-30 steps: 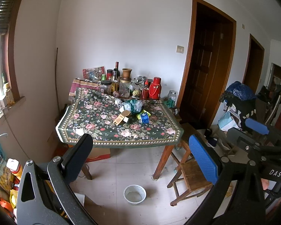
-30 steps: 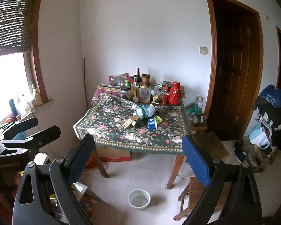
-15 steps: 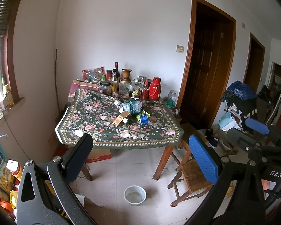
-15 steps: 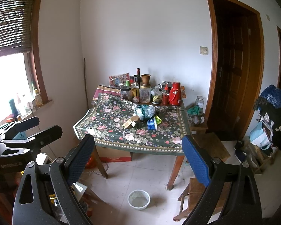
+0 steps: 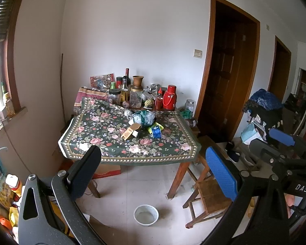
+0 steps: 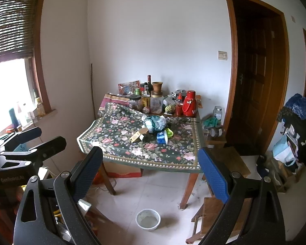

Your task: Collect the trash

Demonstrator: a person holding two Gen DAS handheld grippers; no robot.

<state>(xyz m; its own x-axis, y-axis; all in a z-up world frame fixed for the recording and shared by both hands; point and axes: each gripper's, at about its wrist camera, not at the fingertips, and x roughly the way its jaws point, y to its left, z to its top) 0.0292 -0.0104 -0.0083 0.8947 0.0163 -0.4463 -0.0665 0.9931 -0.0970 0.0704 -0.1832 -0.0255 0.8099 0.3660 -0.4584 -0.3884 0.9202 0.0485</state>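
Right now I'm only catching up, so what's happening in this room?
A person holds the left gripper and right gripper, both open and empty, facing a floral-cloth table. The trash pile sits untouched mid-table: crumpled bag, small box, blue wrapper. A white bowl stands on the floor.

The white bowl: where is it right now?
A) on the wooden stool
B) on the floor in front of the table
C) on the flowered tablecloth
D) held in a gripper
B: the white bowl sits on the pale floor tiles in front of the table, apart from the stool, and both the left gripper and the right gripper are open and empty.
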